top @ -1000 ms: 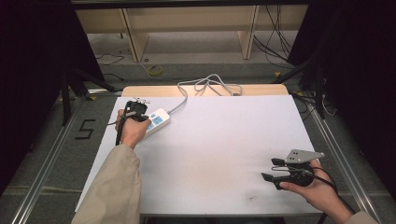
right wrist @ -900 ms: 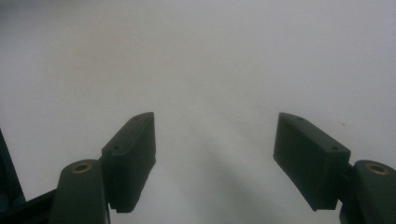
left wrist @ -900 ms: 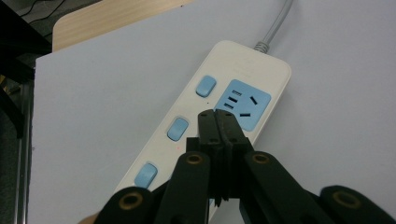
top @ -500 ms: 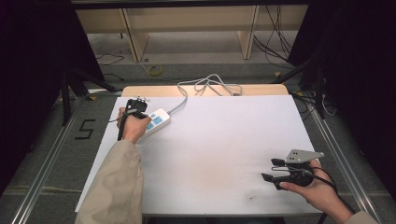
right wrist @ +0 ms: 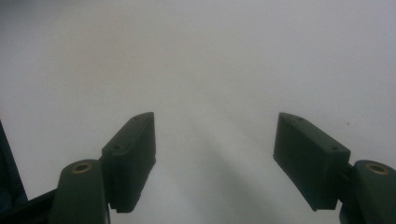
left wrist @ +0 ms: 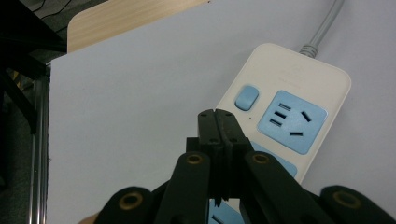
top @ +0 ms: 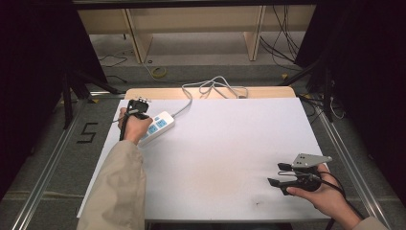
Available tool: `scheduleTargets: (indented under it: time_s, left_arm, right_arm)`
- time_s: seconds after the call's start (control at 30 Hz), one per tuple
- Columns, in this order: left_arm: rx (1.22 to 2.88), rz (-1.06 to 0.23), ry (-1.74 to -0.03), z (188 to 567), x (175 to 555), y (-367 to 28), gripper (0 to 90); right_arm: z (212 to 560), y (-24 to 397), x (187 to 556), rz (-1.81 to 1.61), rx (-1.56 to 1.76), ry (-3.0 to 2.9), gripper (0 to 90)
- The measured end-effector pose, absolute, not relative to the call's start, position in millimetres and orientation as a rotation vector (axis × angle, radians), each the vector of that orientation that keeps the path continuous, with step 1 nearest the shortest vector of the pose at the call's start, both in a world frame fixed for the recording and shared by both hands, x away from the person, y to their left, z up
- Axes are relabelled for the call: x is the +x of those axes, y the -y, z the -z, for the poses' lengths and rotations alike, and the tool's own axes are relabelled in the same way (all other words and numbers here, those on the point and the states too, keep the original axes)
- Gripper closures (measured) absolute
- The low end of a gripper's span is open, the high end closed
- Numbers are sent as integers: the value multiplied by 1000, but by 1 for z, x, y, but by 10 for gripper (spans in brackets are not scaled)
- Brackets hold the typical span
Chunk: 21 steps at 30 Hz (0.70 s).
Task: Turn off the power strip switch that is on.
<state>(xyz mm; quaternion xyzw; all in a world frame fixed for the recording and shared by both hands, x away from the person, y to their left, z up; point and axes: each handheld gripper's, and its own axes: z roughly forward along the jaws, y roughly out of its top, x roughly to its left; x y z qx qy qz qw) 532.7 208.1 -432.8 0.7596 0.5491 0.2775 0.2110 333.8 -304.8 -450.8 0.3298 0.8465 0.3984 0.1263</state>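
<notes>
On smooth white tabletop [top: 220, 158], glossy rounded power strip [left wrist: 299, 93], left gripper [left wrist: 217, 116] jaws closed, right gripper [right wrist: 215, 158] jaws apart.

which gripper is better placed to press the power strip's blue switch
Left. The left gripper, jaws shut, hovers right over the power strip, its tips just short of the blue switch. The right gripper sits open at the table's far corner.
</notes>
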Motion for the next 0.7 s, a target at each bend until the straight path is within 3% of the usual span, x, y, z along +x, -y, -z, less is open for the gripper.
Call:
scheduleTargets:
  time_s: [0.7]
  left_arm:
    - [2158,-727,-1544,448,542,-209,900]
  right_arm:
    - [452,305,334,-1153,974,-2470,301]
